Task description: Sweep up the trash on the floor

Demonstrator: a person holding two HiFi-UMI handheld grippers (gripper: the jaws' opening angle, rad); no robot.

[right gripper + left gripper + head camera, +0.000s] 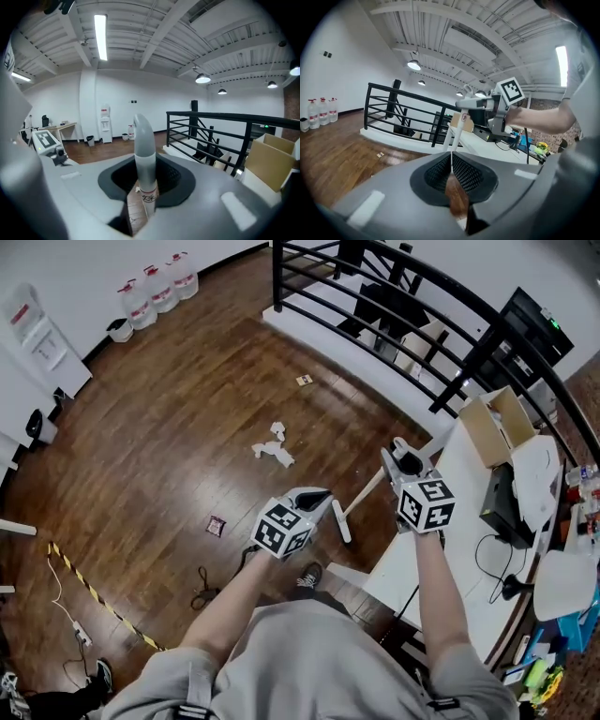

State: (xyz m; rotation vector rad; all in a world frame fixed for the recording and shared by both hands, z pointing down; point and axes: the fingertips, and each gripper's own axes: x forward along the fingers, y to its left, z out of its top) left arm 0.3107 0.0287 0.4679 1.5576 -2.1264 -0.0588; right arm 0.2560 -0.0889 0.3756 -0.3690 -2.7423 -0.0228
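Floor: dark brown wooden boards (159,427) with a shine, running to white walls.
Trash: crumpled white paper (273,448) lies on the floor ahead of my tools, apart from both. A small tan scrap (304,380) lies farther on near the railing. A small dark packet (216,526) lies left of my left tool.
Left tool (316,497): closed tight on nothing, held above the floor.
Right tool (401,454): clamped round a white handle (145,164). Its grey curved end stands up past the jaws.
Railing (394,310): black metal, curving along a white ledge.
Table (469,493): white, on my right, carrying an open cardboard box (497,426).
Far wall: water bottles (157,289) in a row, a small bin (119,329) beside them.
Near my feet: yellow-black striped tape (94,592) and a black cable (202,589).
Ceiling: white beams, a strip light (100,36).
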